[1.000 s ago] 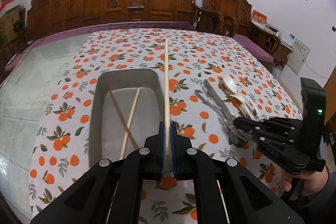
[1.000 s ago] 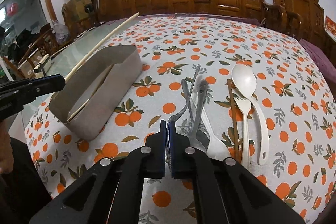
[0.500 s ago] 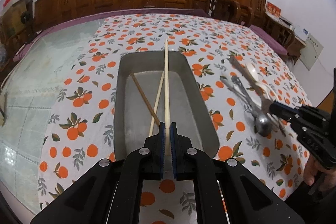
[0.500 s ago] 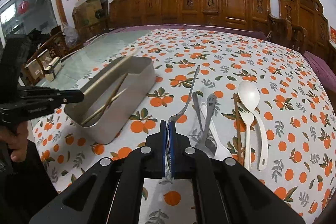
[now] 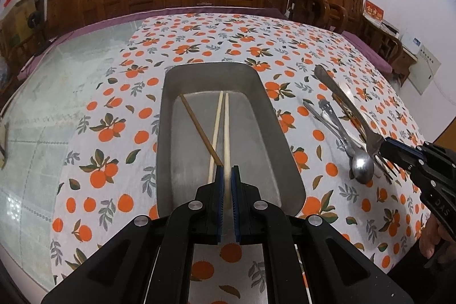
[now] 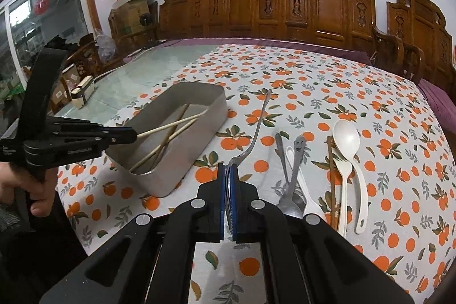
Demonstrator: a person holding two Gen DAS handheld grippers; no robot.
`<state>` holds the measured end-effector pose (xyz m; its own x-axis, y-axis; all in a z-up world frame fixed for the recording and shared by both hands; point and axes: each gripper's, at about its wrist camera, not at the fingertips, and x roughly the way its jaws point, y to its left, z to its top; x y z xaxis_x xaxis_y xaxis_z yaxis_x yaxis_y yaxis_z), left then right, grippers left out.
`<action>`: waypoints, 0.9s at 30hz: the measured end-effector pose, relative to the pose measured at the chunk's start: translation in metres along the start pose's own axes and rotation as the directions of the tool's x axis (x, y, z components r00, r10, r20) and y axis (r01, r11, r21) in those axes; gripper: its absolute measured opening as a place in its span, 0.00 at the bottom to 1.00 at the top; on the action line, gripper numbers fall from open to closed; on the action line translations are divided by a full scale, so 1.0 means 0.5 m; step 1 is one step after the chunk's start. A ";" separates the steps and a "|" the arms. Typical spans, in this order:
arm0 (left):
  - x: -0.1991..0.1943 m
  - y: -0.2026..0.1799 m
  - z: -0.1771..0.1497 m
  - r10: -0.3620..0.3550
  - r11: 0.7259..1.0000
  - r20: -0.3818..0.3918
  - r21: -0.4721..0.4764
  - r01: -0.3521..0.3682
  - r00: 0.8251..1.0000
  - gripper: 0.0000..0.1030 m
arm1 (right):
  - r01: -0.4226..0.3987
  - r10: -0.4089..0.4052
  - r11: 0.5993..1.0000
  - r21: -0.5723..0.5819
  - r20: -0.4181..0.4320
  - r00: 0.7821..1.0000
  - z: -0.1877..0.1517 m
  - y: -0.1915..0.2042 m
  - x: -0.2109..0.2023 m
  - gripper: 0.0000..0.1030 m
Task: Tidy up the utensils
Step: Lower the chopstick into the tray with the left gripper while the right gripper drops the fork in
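From the left wrist view, the left gripper (image 5: 227, 175) was clamped on the near end of a pale chopstick (image 5: 226, 130), which ran straight ahead of the jaws into the metal tray (image 5: 273, 130). Just left of that stick, 2 more lay in the tray: another pale chopstick (image 5: 216, 127) and a brown chopstick (image 5: 196, 124) crossing under it. Off to the right of this claw, the right gripper (image 5: 390, 151) pinched a metal fork (image 5: 350, 107) by its head, handle pointing away and raised over the cloth. Below the fork lay a metal spoon (image 5: 362, 167) with other cutlery (partly hidden)

From the right wrist view, the right gripper (image 6: 228, 190) was closed on the metal fork (image 6: 256, 130), whose handle rose ahead of the jaws. Just right of the claw lay 2 metal spoons (image 6: 287, 181), a white plastic fork (image 6: 343, 184), a white ladle-like spoon (image 6: 349, 150) and a brown stick (image 6: 330, 178). To the left sat the metal tray (image 6: 196, 138) on the orange-print tablecloth (image 6: 399, 150), with the left gripper (image 6: 131, 134) at its near end, gripping the pale chopstick (image 6: 171, 126)
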<state>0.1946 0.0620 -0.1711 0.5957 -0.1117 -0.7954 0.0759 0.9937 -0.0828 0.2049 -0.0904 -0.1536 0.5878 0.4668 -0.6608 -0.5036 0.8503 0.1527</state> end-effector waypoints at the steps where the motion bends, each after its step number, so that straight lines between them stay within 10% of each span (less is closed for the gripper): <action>1: -0.001 0.002 0.002 -0.001 1.000 0.001 -0.004 0.001 1.000 0.05 | -0.002 0.002 1.000 -0.005 0.001 1.000 0.002 0.004 -0.002 0.04; 15: -0.053 0.050 0.023 0.016 0.999 0.082 -0.041 -0.012 0.996 0.28 | -0.055 0.055 0.995 -0.078 -0.009 0.998 0.052 0.090 0.006 0.04; 20: -0.069 0.078 0.027 0.037 0.997 0.111 -0.071 -0.029 0.993 0.60 | -0.081 0.079 0.992 -0.098 -0.028 0.996 0.075 0.120 0.038 0.04; 27: -0.081 0.108 0.032 0.078 0.992 0.134 -0.104 -0.064 0.988 0.81 | -0.102 0.095 0.988 -0.114 -0.064 0.993 0.095 0.150 0.093 0.04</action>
<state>0.1871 0.1200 -0.1336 0.7019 -0.0346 -0.7115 -0.0463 0.9945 -0.0940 0.2246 0.0063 -0.1378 0.4952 0.5291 -0.6891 -0.6299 0.7649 0.1347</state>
